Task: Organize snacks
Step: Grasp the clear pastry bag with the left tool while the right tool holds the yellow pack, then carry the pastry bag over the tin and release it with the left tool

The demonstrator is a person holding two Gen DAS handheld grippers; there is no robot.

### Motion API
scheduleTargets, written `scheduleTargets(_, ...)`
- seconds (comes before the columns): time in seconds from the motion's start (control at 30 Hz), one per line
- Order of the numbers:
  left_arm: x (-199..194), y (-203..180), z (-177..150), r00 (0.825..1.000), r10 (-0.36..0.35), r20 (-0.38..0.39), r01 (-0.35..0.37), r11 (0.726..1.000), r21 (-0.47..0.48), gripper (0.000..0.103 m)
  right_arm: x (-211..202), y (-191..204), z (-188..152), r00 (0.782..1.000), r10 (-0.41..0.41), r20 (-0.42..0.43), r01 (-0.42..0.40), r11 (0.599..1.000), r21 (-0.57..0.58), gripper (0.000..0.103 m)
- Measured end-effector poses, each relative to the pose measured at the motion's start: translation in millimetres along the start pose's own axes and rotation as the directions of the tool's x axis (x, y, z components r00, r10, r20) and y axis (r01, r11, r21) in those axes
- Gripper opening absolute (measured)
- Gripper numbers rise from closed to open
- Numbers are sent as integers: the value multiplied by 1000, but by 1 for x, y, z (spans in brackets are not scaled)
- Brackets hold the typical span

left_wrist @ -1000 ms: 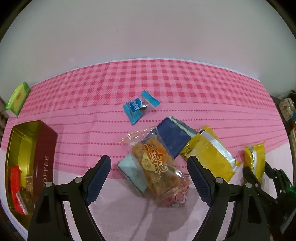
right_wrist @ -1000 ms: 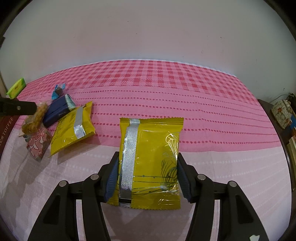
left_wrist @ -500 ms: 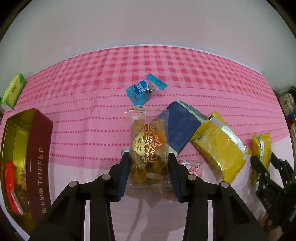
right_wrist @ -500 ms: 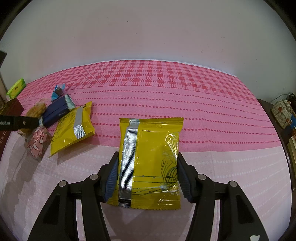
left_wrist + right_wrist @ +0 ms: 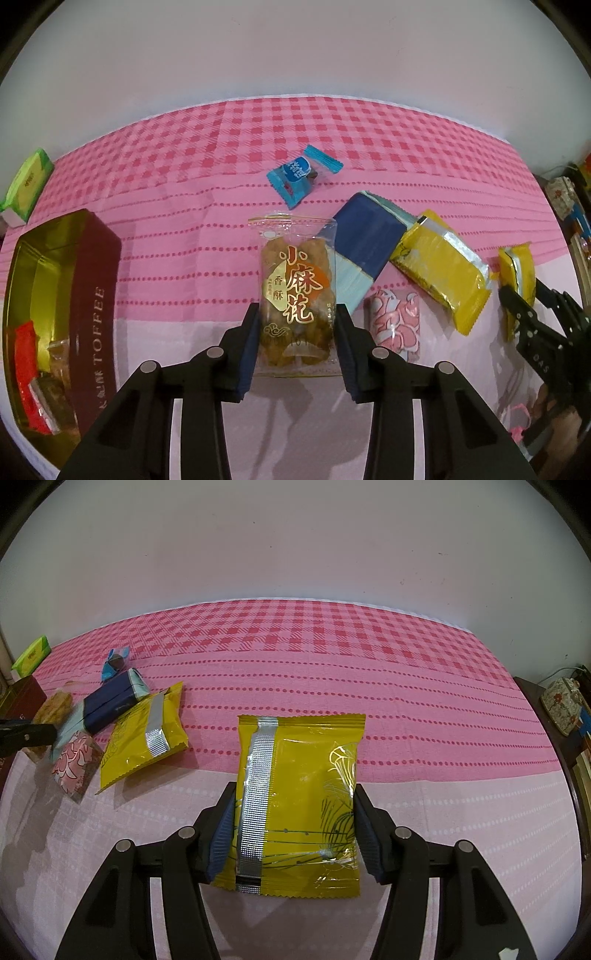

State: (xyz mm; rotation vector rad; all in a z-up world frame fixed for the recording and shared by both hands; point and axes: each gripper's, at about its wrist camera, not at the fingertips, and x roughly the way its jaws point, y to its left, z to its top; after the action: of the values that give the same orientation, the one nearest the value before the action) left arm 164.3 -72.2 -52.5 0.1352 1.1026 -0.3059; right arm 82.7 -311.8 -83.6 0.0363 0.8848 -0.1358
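Left wrist view: the left gripper (image 5: 295,336) pinches a clear packet of fried dough twists (image 5: 295,299) between its blue pads, above the pink checked tablecloth (image 5: 184,229). To its left stands an open toffee tin (image 5: 94,295) holding a red packet (image 5: 26,354). Beyond lie a blue candy (image 5: 299,175), a navy packet (image 5: 367,240), a pink flowered packet (image 5: 393,325) and a yellow packet (image 5: 443,273); the navy and yellow packets touch. A green box (image 5: 27,181) sits at the far left edge.

Right wrist view: the right gripper (image 5: 293,830) clamps a large yellow packet with a silver seam (image 5: 299,794) by its two sides, over the cloth.
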Motion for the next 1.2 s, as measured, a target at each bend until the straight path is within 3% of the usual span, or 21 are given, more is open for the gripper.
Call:
scheduleTargets(0.37, -40, 16, -10, 995, 66, 75, -69, 997, 43, 39, 0, 0, 0, 1000, 1, 0, -1, 1000, 0, 54)
scheduleTargets(0.77, -87, 73, -21, 969, 189, 157, -194, 981, 20, 39, 0, 0, 0, 1000, 2, 4, -2, 1000, -1, 54)
scheduleTargets(1.2, -94, 157, -39, 955, 270, 120, -259, 961, -98, 39, 0, 1, 0, 1000, 2, 5, -2, 1000, -1, 54)
